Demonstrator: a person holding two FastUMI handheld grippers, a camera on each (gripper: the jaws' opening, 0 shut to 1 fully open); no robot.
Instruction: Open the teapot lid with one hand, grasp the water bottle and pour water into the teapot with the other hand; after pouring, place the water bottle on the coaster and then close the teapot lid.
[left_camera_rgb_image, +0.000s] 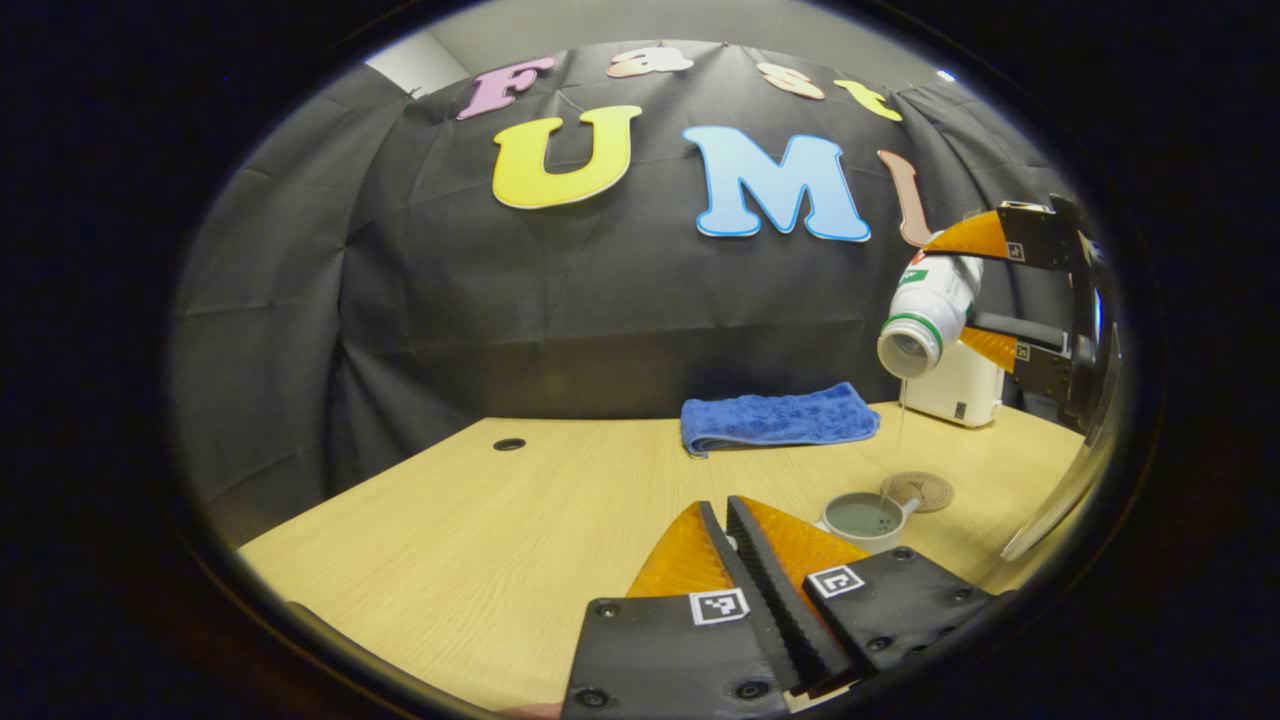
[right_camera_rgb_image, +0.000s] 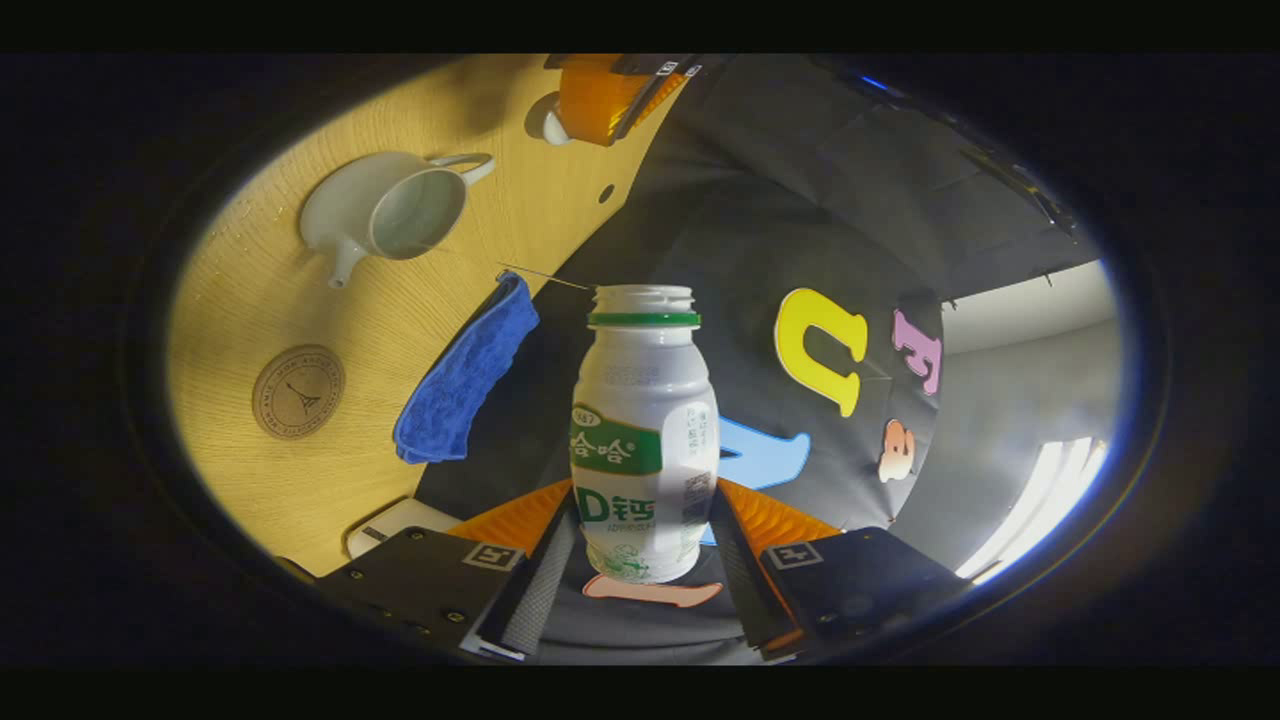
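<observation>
My right gripper (right_camera_rgb_image: 645, 520) is shut on a white water bottle (right_camera_rgb_image: 645, 440) with a green neck ring and no cap. In the left gripper view the bottle (left_camera_rgb_image: 925, 310) is tipped mouth-down above the white teapot (left_camera_rgb_image: 865, 518), and a thin stream of water falls into the open pot. The teapot (right_camera_rgb_image: 385, 215) holds some water. My left gripper (left_camera_rgb_image: 722, 508) hovers left of the pot, its fingers nearly together. In the right gripper view, the left gripper (right_camera_rgb_image: 610, 95) grips the white teapot lid (right_camera_rgb_image: 548, 122). A round brown coaster (left_camera_rgb_image: 918, 490) lies just behind the teapot.
A folded blue towel (left_camera_rgb_image: 780, 418) lies at the back of the wooden table (left_camera_rgb_image: 450, 540). A white box (left_camera_rgb_image: 960, 390) stands at the back right, below the bottle. A cable hole (left_camera_rgb_image: 509, 444) sits near the table's far left edge.
</observation>
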